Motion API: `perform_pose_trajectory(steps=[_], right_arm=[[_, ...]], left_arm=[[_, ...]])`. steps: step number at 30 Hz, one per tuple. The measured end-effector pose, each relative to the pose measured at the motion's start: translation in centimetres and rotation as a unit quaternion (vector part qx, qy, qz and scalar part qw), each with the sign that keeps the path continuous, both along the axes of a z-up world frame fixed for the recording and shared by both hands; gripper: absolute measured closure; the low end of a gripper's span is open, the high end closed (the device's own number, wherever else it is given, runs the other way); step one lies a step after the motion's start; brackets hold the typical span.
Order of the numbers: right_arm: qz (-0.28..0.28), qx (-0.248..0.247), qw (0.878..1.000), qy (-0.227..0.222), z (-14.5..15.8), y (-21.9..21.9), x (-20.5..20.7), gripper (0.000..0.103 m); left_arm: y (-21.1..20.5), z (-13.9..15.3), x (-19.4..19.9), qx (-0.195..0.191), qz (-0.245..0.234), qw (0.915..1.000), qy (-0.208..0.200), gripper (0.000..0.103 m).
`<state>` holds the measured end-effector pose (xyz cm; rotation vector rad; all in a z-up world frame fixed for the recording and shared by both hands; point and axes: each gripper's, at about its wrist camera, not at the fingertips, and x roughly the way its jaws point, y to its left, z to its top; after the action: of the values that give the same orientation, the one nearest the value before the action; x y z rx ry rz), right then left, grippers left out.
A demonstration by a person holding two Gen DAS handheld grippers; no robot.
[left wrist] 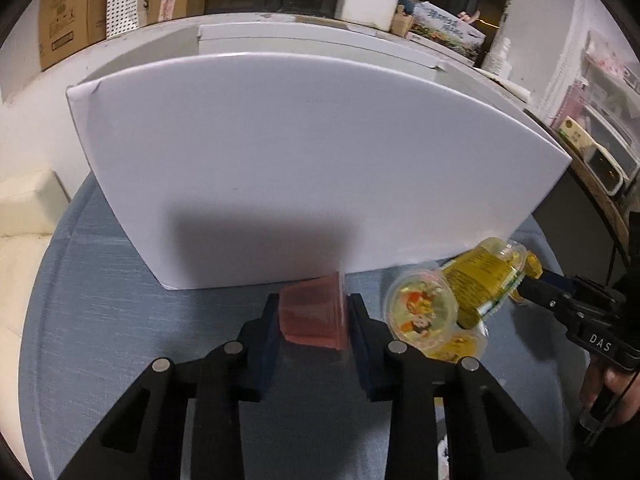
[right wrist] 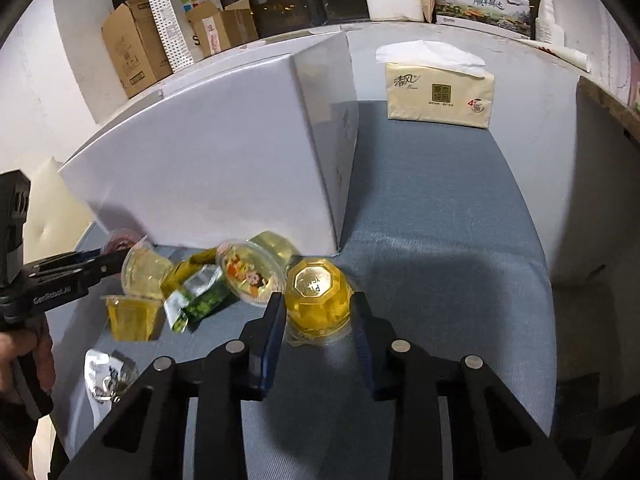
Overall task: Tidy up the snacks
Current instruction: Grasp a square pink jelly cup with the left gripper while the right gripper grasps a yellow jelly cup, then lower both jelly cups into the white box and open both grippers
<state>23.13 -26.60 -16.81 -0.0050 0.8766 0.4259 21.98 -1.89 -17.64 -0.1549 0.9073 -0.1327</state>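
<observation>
- Blue cloth (right wrist: 440, 208) covers the table, and a tall white box (left wrist: 304, 168) stands on it just beyond both grippers.
- Between the fingers of the left gripper (left wrist: 313, 312) sits a red jelly cup (left wrist: 310, 316), lying on its side with its lid edge toward the right finger; both pads press its sides, so the jaws are narrowed onto it.
- Right of the left jaws lies a heap of snacks: a clear cup with a cartoon lid (left wrist: 420, 312) just beside the right finger, a yellow-green packet (left wrist: 480, 284) leaning over it, and another yellow cup (left wrist: 460, 346) below.
- Held in the right gripper (right wrist: 319, 304) is an amber jelly cup (right wrist: 316, 300) with a gold faceted top, standing on the cloth; both pads touch its sides, jaws closed around it.
- Left of the right jaws lie the cartoon-lid cup (right wrist: 250, 276), a green-and-silver packet (right wrist: 196, 296) and two yellow cups (right wrist: 132, 316), all close together near the foot of the box.
- Further left and nearer, a silvery wrapper (right wrist: 106, 374) lies alone.
- Well beyond the right jaws, a pack of tissues (right wrist: 438, 96) rests on the cloth beside the box.
</observation>
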Motion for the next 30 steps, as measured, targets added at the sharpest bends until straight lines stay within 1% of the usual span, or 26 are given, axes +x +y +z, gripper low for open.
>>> perform_pose_trajectory(steps=[5,7,8,9,11,13,14,15,17,19,21,22,23,24,27,30], right_arm=[[-0.009,0.017,1.000,-0.011,1.1,-1.0,-1.8,0.068],[-0.013,0.025,0.999,-0.022,2.0,-1.3,-2.7,0.081],[-0.014,0.028,0.999,-0.027,2.5,-1.4,-3.1,0.092],[-0.013,0.024,0.999,-0.033,2.8,-1.3,-3.4,0.092],[-0.014,0.001,0.999,-0.029,2.7,-0.9,-3.3,0.092],[-0.023,0.005,0.999,-0.027,2.5,-0.9,-3.2,0.091],[-0.028,0.007,0.999,-0.030,2.5,-1.0,-3.1,0.079],[-0.031,0.009,0.999,-0.034,2.4,-1.0,-3.1,0.056],[-0.028,0.013,0.999,-0.039,2.1,-0.7,-3.0,0.033],[-0.025,0.013,0.999,-0.034,1.6,-0.4,-2.7,0.033],[-0.021,0.010,0.999,-0.024,0.7,0.0,-2.1,0.034],[-0.018,0.014,1.000,-0.016,0.4,0.0,-1.8,0.039],[-0.017,0.017,1.000,-0.005,0.1,0.0,-1.6,0.063],[-0.019,0.023,1.000,-0.005,0.2,-0.2,-1.5,0.067],[-0.012,0.030,0.999,-0.012,0.6,-0.2,-1.8,0.068],[-0.002,0.039,0.999,-0.023,1.8,0.0,-2.6,0.068]], left_arm=[[0.4,1.1,-2.5,0.000,-0.006,0.9997,-0.025,0.067],[0.8,1.9,-3.4,-0.002,-0.007,0.9993,-0.037,0.067],[0.9,2.3,-3.8,-0.001,-0.008,0.9991,-0.043,0.067],[0.8,2.7,-4.2,0.002,-0.012,0.9988,-0.047,0.067],[1.0,3.0,-4.7,0.006,-0.016,0.9986,-0.051,0.067],[1.1,3.2,-4.7,0.008,-0.016,0.9985,-0.051,0.067],[1.1,3.2,-4.8,0.007,-0.015,0.9986,-0.050,0.067],[1.2,3.2,-5.0,0.004,-0.016,0.9986,-0.049,0.067],[1.4,3.0,-5.3,0.005,-0.017,0.9987,-0.048,0.067],[1.0,3.2,-4.8,0.003,-0.016,0.9987,-0.048,0.067],[0.7,3.3,-4.4,0.004,-0.018,0.9986,-0.050,0.067],[0.5,3.4,-4.3,0.005,-0.019,0.9985,-0.051,0.067],[0.4,3.5,-4.4,0.006,-0.020,0.9984,-0.052,0.067],[0.5,3.5,-4.5,0.007,-0.020,0.9984,-0.053,0.067],[0.8,3.9,-4.9,0.005,-0.020,0.9982,-0.056,0.067],[1.0,4.5,-5.1,0.002,-0.020,0.9979,-0.062,0.067]])
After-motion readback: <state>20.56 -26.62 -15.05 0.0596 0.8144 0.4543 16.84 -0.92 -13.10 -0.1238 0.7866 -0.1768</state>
